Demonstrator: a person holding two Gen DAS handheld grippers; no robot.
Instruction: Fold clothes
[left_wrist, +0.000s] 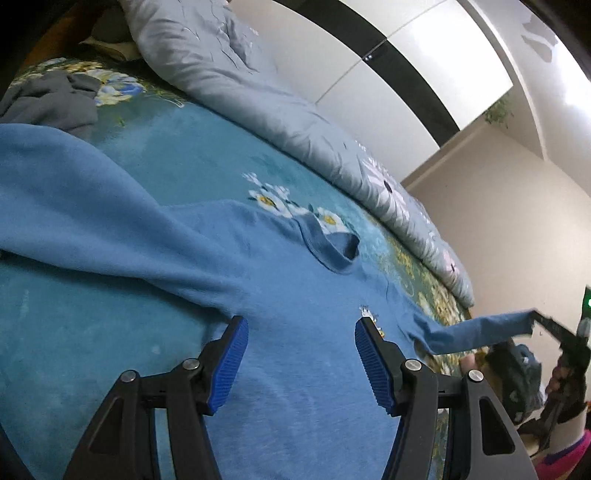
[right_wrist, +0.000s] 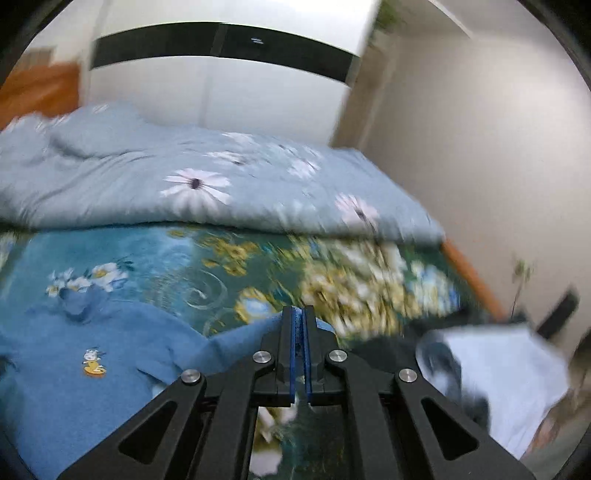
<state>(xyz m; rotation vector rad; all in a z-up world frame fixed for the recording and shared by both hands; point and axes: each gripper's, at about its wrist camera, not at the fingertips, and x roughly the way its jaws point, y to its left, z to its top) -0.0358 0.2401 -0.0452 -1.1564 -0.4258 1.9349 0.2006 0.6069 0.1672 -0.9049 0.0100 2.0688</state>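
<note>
A blue sweater (left_wrist: 288, 332) with a small cartoon patch (right_wrist: 94, 363) lies spread on the floral bedspread (left_wrist: 166, 147). My left gripper (left_wrist: 301, 325) is open, its blue pads hovering just over the sweater's chest, below the collar (left_wrist: 332, 247). My right gripper (right_wrist: 302, 314) is shut on the end of the sweater's right sleeve (right_wrist: 243, 336) and holds it stretched out to the right above the bed; this sleeve (left_wrist: 476, 328) and the right gripper (left_wrist: 535, 317) also show at the right edge of the left wrist view.
A grey-blue quilt (right_wrist: 207, 177) with white daisies is bunched along the far side of the bed. A grey garment (left_wrist: 51, 99) lies at the far left. A white cloth (right_wrist: 506, 373) lies at the bed's right edge. A wardrobe (right_wrist: 229, 74) stands behind.
</note>
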